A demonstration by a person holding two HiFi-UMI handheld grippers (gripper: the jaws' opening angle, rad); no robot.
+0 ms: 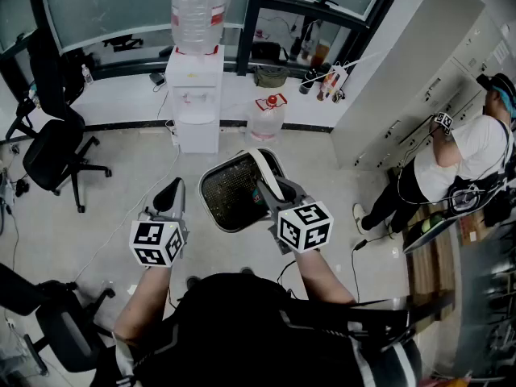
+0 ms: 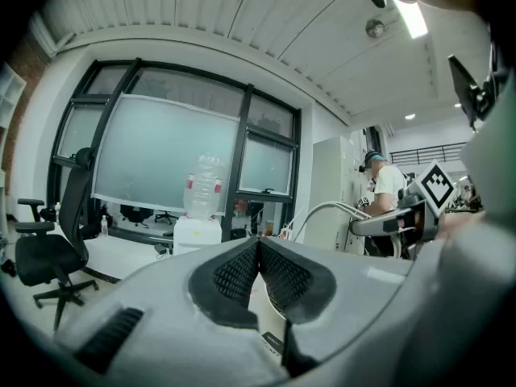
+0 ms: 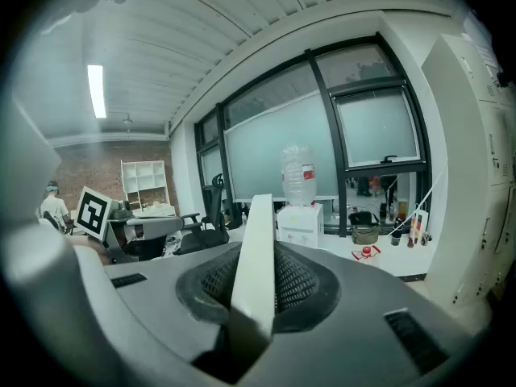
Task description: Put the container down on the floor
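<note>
A dark mesh container with a white strap handle hangs above the pale floor in front of me. My right gripper is shut on that handle. In the right gripper view the white handle stands upright, pinched between the dark ribbed pads of the right gripper. My left gripper hovers left of the container, a little apart from it. In its own view the left gripper is shut, pads touching, with nothing between them. Whether the container's bottom touches the floor is hidden.
A white water dispenser with a bottle on top stands ahead, a water jug beside it. Black office chairs sit at the left. Grey lockers line the right, where a person stands. A cable lies on the floor.
</note>
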